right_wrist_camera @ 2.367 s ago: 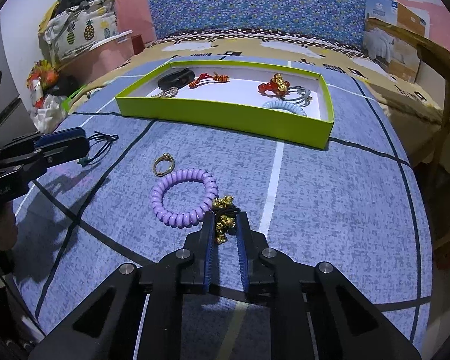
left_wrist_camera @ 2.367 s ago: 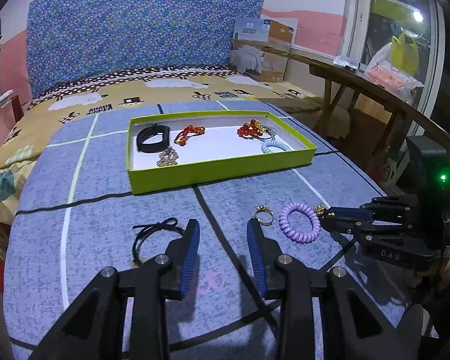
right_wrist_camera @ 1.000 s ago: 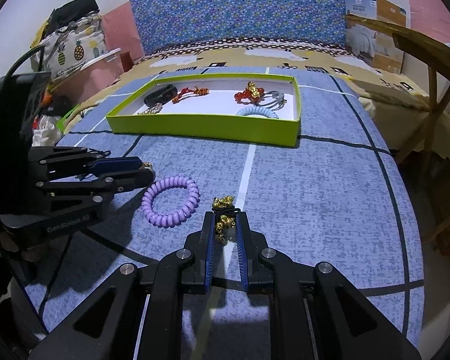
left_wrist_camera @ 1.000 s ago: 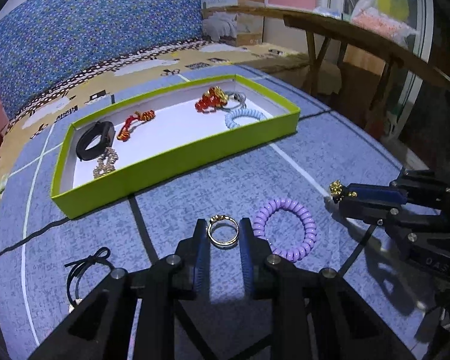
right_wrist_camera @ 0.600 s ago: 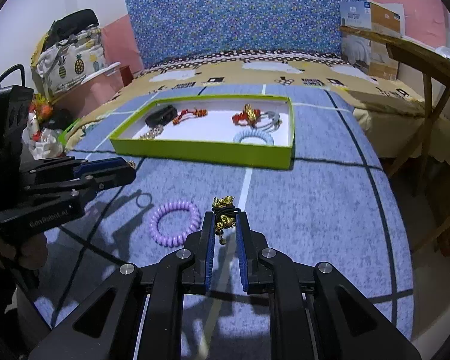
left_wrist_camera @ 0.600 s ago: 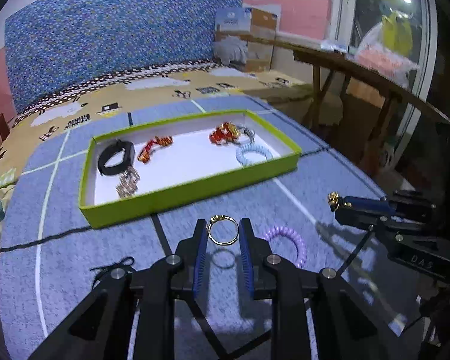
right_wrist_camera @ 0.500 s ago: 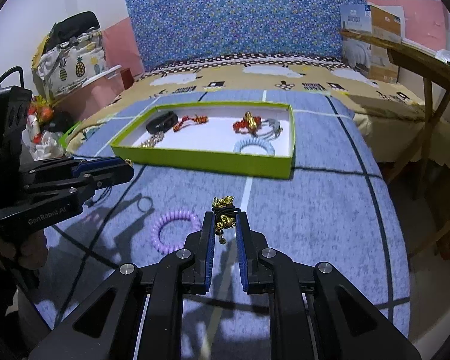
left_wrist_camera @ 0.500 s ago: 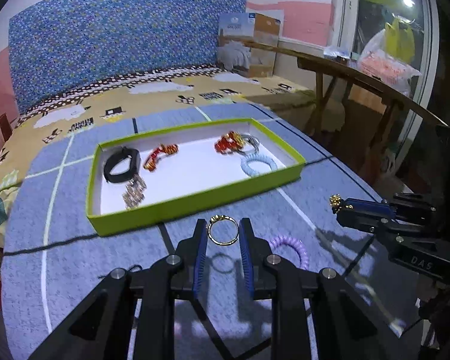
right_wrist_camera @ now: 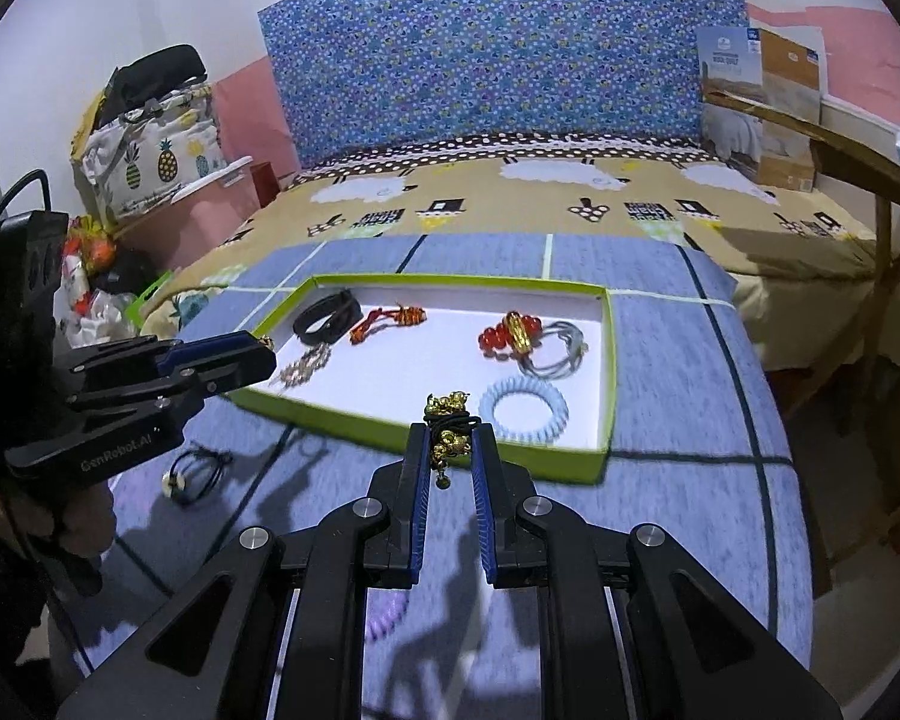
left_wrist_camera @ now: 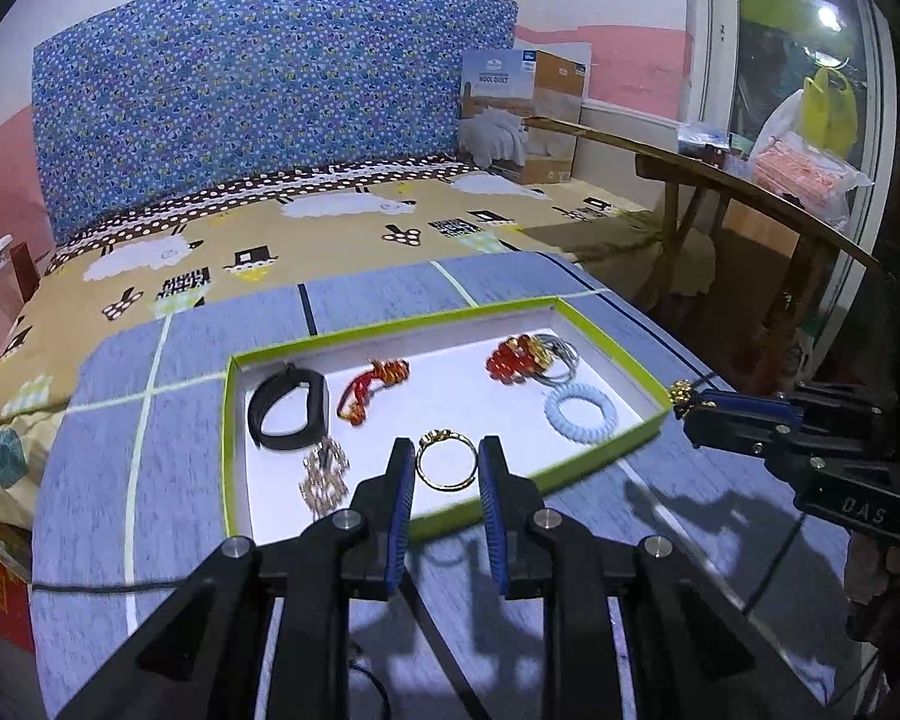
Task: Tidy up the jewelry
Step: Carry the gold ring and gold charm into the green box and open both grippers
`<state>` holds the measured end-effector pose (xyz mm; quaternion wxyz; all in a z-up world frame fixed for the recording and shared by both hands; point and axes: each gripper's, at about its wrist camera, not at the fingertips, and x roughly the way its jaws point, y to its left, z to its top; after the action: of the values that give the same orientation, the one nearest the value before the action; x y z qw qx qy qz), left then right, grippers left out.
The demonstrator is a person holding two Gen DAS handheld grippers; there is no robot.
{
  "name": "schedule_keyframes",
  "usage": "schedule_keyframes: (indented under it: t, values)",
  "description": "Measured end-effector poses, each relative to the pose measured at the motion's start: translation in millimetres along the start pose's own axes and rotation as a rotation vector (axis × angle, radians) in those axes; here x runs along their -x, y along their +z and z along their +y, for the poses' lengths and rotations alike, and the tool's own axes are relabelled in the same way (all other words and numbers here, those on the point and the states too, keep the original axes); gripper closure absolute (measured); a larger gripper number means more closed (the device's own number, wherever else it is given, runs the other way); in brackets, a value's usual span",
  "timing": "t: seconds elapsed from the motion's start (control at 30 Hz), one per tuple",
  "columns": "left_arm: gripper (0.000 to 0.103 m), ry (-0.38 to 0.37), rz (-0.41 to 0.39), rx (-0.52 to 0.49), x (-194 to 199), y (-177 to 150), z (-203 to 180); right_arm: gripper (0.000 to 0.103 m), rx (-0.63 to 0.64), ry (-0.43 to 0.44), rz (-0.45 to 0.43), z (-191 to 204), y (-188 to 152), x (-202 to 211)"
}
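1. So, both grippers now up off the blanket [left_wrist_camera: 570, 540] and carried toward the tray [left_wrist_camera: 606, 450], unlike a second ago when working low beside the purple coil [right_wrist_camera: 384, 612].
2. Left gripper [left_wrist_camera: 447, 468] clenched on the gold ring [left_wrist_camera: 444, 467], hanging over the tray's near wall.
3. Right gripper [right_wrist_camera: 450, 450] clamped on the gold charm [right_wrist_camera: 448, 420], just short of the tray's near right corner.
4. Means two pieces probably ready to drop in; coil and black cord [right_wrist_camera: 192, 474] left behind on the blanket.
5. Inside already: black band [left_wrist_camera: 288, 408], red cord [left_wrist_camera: 372, 387], red beads [left_wrist_camera: 510, 363], blue coil [left_wrist_camera: 582, 414], silver piece [left_wrist_camera: 324, 474].
6. Nothing really blocking, just the tray wall to clear and a free white patch mid-tray to aim for.
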<state>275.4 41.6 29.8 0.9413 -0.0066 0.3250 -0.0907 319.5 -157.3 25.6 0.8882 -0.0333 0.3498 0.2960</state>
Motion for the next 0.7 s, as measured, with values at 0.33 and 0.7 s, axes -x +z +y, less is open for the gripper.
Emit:
schedule_keyframes:
  t: [0.33, 0.7]
  values:
    - [0.081, 0.003, 0.036, 0.001, -38, 16, 14, 0.089, 0.021, 0.001, 0.042, -2, 26, -50]
    - [0.081, 0.012, 0.126, -0.007, -79, 12, 22, 0.089, 0.009, 0.007, 0.132, -11, 32, -101]
